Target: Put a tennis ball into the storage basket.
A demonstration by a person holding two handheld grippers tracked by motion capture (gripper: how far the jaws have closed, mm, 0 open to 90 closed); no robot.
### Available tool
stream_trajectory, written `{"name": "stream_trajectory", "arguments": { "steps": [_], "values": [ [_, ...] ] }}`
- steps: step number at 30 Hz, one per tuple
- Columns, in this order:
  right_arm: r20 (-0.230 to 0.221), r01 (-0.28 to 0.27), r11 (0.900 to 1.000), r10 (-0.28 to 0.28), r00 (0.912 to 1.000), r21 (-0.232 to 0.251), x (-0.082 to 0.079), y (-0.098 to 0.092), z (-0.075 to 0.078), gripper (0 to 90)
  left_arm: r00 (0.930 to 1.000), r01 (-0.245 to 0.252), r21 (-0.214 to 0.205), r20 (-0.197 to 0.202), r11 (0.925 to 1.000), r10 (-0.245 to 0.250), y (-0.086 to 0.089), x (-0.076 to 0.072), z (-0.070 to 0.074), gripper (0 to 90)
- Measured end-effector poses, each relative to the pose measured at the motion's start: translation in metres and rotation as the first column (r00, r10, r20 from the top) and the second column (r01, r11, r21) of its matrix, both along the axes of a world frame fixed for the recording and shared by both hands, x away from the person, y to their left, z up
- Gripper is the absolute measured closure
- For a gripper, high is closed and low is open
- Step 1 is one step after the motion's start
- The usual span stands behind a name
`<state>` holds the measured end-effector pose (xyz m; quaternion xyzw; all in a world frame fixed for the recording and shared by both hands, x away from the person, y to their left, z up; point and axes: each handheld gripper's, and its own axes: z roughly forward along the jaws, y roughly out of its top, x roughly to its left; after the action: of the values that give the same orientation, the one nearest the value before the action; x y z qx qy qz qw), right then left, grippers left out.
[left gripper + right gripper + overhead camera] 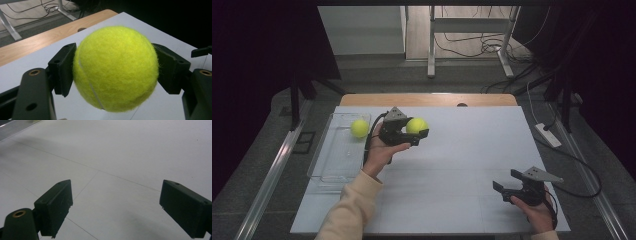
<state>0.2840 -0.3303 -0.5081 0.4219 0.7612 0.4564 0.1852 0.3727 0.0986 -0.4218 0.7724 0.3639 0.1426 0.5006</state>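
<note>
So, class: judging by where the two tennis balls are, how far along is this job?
Done: one tennis ball lies in the clear tray. In hand: the left gripper clamps the second tennis ball above the table. Left: probably placing it in the tray. The right gripper is open, idle.

The left gripper (411,134) is showing a black body under a grey three-cornered plate, its cable (368,141) trailing back from that plate. Brass-ringed holes are dotting the arms behind its blocky black pads (62,67). A cream sleeve (349,210) is covering the forearm behind it. The right gripper (507,181) is looking alike.
</note>
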Motion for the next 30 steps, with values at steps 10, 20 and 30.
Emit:
{"name": "stream_trajectory", "arguments": {
  "steps": [10, 20, 30],
  "values": [
    [0.000, 0.001, 1.0000, -0.001, 1.0000, -0.001, 0.000, 0.001, 0.000, 11.0, 0.9998, -0.019, -0.016, 0.005, 0.9997, 0.019, 0.011, -0.003, 0.001, 26.5],
    [-0.001, 0.003, 1.0000, -0.003, 1.0000, 0.001, 0.000, -0.001, 0.000, 11.0, 0.9990, -0.043, -0.014, 0.006, 0.9990, 0.043, 0.022, -0.008, 0.000, 26.5],
    [-0.002, 0.005, 1.0000, -0.005, 1.0000, -0.002, -0.001, -0.001, 0.000, 11.0, 0.9967, -0.078, -0.025, 0.017, 0.9966, 0.079, 0.040, -0.013, 0.000, 26.5]
  ]
}}
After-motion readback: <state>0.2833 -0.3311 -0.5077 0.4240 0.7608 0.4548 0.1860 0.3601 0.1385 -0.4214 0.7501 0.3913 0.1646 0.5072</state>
